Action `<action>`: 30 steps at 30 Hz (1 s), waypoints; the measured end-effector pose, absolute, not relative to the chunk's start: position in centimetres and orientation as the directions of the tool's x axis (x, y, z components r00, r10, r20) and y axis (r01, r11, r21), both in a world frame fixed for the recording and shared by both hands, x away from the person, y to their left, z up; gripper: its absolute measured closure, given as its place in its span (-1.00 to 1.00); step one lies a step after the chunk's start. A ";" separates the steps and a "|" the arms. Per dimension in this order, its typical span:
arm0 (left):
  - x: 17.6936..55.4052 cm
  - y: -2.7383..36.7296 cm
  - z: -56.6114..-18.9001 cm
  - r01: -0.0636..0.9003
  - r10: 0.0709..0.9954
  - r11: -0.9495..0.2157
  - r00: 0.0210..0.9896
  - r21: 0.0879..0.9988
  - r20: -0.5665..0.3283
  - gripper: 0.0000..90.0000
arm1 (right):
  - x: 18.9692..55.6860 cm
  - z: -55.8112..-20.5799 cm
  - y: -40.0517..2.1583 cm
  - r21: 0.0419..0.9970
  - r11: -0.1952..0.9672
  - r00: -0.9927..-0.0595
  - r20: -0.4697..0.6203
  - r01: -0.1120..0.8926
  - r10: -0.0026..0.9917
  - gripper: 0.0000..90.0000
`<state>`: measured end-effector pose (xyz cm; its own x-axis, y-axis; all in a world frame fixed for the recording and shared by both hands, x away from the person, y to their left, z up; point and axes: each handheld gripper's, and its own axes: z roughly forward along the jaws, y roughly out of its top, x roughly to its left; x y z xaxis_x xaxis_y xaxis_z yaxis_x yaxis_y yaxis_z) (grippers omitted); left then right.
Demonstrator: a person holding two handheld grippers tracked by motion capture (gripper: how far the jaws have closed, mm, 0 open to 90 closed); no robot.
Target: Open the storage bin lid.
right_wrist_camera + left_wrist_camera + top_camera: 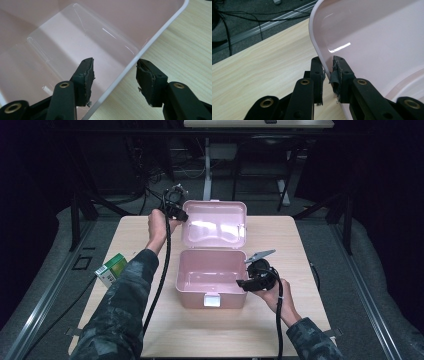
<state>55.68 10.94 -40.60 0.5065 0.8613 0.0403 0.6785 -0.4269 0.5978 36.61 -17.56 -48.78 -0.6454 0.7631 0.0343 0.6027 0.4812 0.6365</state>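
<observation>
A pink plastic box (210,292) stands open in the middle of the table, its lid (215,222) tipped back behind it. My left gripper (184,216) is at the lid's far left corner. In the left gripper view it (328,68) is shut on the lid's thin rim (318,47), one pad on each face. My right gripper (240,283) is at the box's right wall. In the right gripper view it (115,72) stands open astride that wall's rim (132,62), one jaw inside the box, one outside, neither pad touching. The box's inside (50,50) holds nothing.
A green and white carton (111,269) lies near the table's left edge. The light wooden table (150,330) has bare room in front of the box and to its right. A white latch (212,300) sits on the box's front wall. Cables trail from both grippers.
</observation>
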 end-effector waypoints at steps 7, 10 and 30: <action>56.3 10.4 -42.4 0.704 0.870 -0.448 0.485 0.551 0.087 0.75 | 36.7 -48.9 -17.5 0.643 0.475 -0.648 0.043 0.601 0.760 0.04; 56.7 10.7 -43.8 0.731 0.882 -0.422 0.468 0.536 0.056 0.76 | 36.7 -48.9 -17.5 0.641 0.483 -0.653 0.036 0.596 0.757 0.05; 57.6 10.6 -46.7 0.793 0.902 -0.381 0.431 0.476 0.005 0.75 | 36.8 -49.2 -17.4 0.647 0.461 -0.636 0.047 0.607 0.771 0.05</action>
<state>57.60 10.55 -46.73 0.4309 0.9024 0.0051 0.7928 -0.3812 0.4756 36.79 -17.44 -49.16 -0.6356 0.7706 0.0470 0.6072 0.4614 0.6468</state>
